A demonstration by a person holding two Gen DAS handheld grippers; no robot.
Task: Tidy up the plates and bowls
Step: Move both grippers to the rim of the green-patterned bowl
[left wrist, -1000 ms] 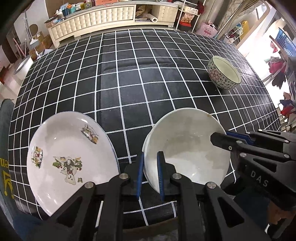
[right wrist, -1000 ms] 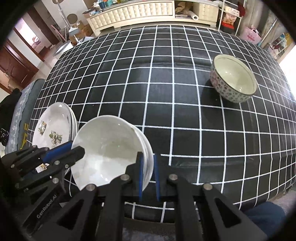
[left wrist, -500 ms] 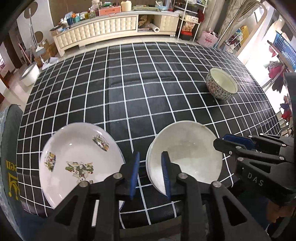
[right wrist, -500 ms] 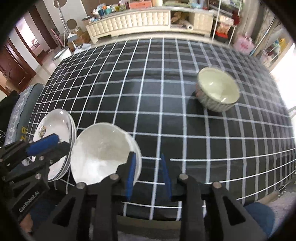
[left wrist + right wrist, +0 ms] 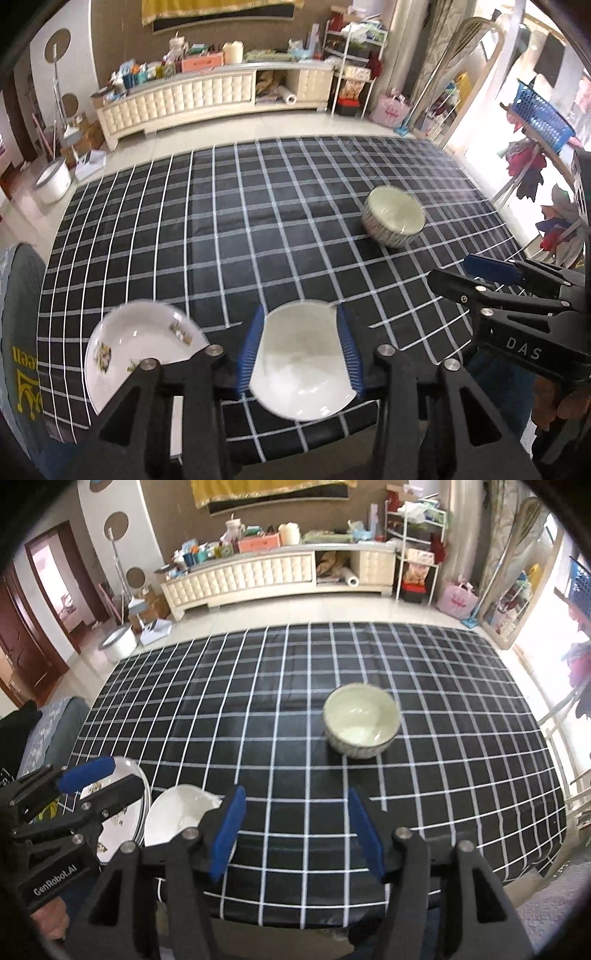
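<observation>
A plain white bowl (image 5: 301, 363) rests on the checked tablecloth near the table's front edge; it also shows in the right wrist view (image 5: 177, 818). A white plate with printed figures (image 5: 136, 347) lies just left of it, also seen in the right wrist view (image 5: 122, 812). A patterned bowl (image 5: 362, 720) stands at the right middle of the table, also in the left wrist view (image 5: 393, 221). My left gripper (image 5: 301, 350) is open, raised above the white bowl. My right gripper (image 5: 297, 834) is open and empty, to the right of the white bowl.
The black tablecloth with white grid (image 5: 258, 701) covers the whole table. A grey chair (image 5: 18, 332) stands at the left edge. A cream sideboard (image 5: 277, 572) and shelves stand beyond the far edge. A blue basket (image 5: 543, 118) hangs at the right.
Both grippers let go of the white bowl, opened wide and pulled back and up from the table. The white bowl now rests beside the printed plate.
</observation>
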